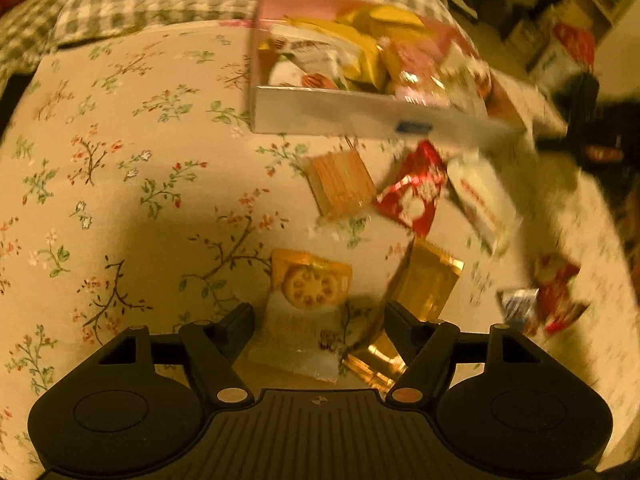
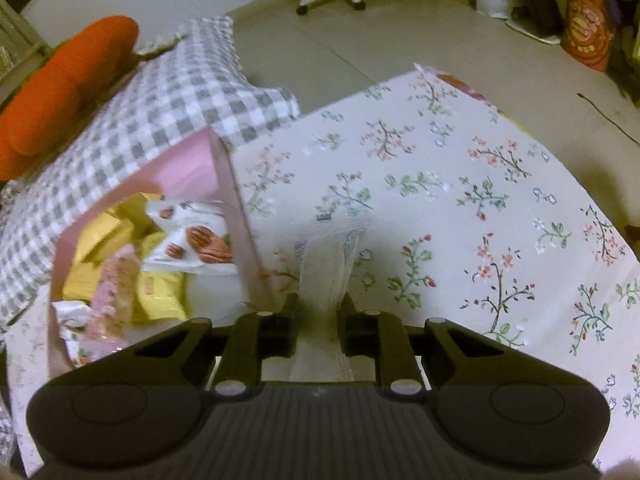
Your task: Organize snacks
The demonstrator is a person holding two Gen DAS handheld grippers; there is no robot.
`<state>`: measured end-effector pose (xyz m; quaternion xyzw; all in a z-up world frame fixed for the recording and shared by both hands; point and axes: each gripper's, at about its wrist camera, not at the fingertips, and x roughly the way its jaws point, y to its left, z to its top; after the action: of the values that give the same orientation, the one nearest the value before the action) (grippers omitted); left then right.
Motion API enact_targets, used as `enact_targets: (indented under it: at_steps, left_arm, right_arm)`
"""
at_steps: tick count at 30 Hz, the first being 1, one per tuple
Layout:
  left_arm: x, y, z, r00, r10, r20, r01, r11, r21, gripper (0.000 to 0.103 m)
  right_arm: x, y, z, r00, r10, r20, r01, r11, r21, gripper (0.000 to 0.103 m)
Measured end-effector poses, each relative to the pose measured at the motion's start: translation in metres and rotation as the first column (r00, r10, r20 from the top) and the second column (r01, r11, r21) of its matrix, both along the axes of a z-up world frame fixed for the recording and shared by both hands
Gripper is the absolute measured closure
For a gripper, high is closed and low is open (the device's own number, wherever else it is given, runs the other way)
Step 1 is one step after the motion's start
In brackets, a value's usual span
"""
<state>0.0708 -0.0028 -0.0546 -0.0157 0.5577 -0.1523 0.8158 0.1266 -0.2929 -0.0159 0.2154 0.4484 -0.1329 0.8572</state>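
In the left wrist view my left gripper (image 1: 320,320) is open just above an orange biscuit packet (image 1: 308,292) on the floral table, with a gold packet (image 1: 420,292) by its right finger. Beyond lie a clear cracker pack (image 1: 340,182), a red packet (image 1: 412,188) and a white packet (image 1: 484,200). A pink box (image 1: 360,114) holding several snacks stands at the back. In the right wrist view my right gripper (image 2: 318,304) is shut on a white snack packet (image 2: 328,260), just right of the pink box (image 2: 236,208).
The floral tablecloth (image 2: 480,208) covers the table, whose edges fall off at the far and right sides. A checked cushion (image 2: 152,104) and an orange pillow (image 2: 52,92) lie behind the box. More red and silver packets (image 1: 548,300) sit at the right in the left wrist view.
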Motion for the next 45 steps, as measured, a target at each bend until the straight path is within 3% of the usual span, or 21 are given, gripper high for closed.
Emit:
enact_targets:
  at_steps: [3, 4, 5, 9, 14, 19, 22, 24, 26, 31, 33, 35, 36, 45]
  left_arm:
    - [-0.003, -0.006, -0.001, 0.999, -0.037, 0.030, 0.035, 0.998, 0.047, 0.037]
    - [-0.003, -0.005, 0.000, 0.999, -0.035, 0.035, 0.033, 0.998, 0.048, 0.044]
    - [-0.002, -0.004, 0.001, 0.999, -0.031, 0.044, 0.029, 0.998, 0.059, 0.064]
    - [0.004, 0.009, 0.004, 0.999, 0.018, 0.034, -0.019, 1.000, 0.006, 0.073]
    - [0.006, 0.010, 0.014, 0.997, 0.038, 0.070, -0.037, 0.999, -0.006, 0.088]
    - [0.007, 0.008, 0.008, 0.998, 0.018, 0.052, -0.018, 1.000, -0.005, 0.087]
    - [0.007, 0.005, 0.005, 0.999, 0.006, 0.049, -0.006, 1.000, 0.008, 0.064]
    - [0.004, 0.001, 0.005, 0.998, -0.010, 0.063, 0.007, 0.999, 0.044, 0.038]
    - [0.001, -0.006, 0.006, 0.994, -0.052, 0.097, 0.044, 0.996, 0.083, 0.031]
    - [-0.004, -0.022, -0.004, 0.985, -0.124, 0.117, 0.102, 0.978, 0.183, 0.035]
    - [-0.005, -0.024, -0.007, 0.983, -0.130, 0.132, 0.103, 0.976, 0.191, 0.036]
    - [-0.004, -0.024, -0.004, 0.983, -0.123, 0.138, 0.097, 0.979, 0.179, 0.063]
    - [-0.003, -0.023, -0.002, 0.984, -0.110, 0.143, 0.083, 0.980, 0.181, 0.065]
    - [0.004, -0.006, 0.007, 0.988, -0.025, 0.151, 0.011, 0.995, 0.095, 0.066]
  right_arm:
    - [-0.002, -0.001, 0.005, 1.000, -0.001, 0.024, 0.001, 1.000, 0.012, 0.086]
    - [-0.003, -0.002, 0.006, 0.999, -0.004, 0.034, 0.004, 1.000, 0.013, 0.086]
    - [-0.005, -0.002, 0.009, 0.999, -0.006, 0.046, 0.005, 1.000, 0.014, 0.086]
    - [-0.006, -0.004, 0.013, 0.997, -0.014, 0.076, 0.013, 1.000, 0.016, 0.086]
    - [-0.008, -0.005, 0.015, 0.995, -0.017, 0.094, 0.014, 0.999, 0.028, 0.086]
    - [-0.008, -0.004, 0.014, 0.996, -0.010, 0.093, 0.007, 0.999, 0.035, 0.086]
    - [-0.008, -0.002, 0.014, 0.996, -0.002, 0.094, -0.001, 0.999, 0.036, 0.086]
    - [-0.008, -0.002, 0.014, 0.996, -0.002, 0.094, -0.002, 0.999, 0.035, 0.086]
    - [-0.008, -0.002, 0.014, 0.996, -0.002, 0.095, -0.002, 0.999, 0.039, 0.086]
    - [-0.008, -0.001, 0.014, 0.995, 0.006, 0.098, -0.010, 0.999, 0.040, 0.086]
    - [-0.008, 0.000, 0.015, 0.995, 0.009, 0.101, -0.013, 0.999, 0.042, 0.086]
    - [-0.009, 0.000, 0.015, 0.994, 0.011, 0.105, -0.015, 0.999, 0.043, 0.086]
    - [-0.009, 0.000, 0.016, 0.994, 0.012, 0.107, -0.016, 0.999, 0.044, 0.086]
    - [-0.010, -0.003, 0.018, 0.993, 0.006, 0.120, -0.013, 0.999, 0.052, 0.086]
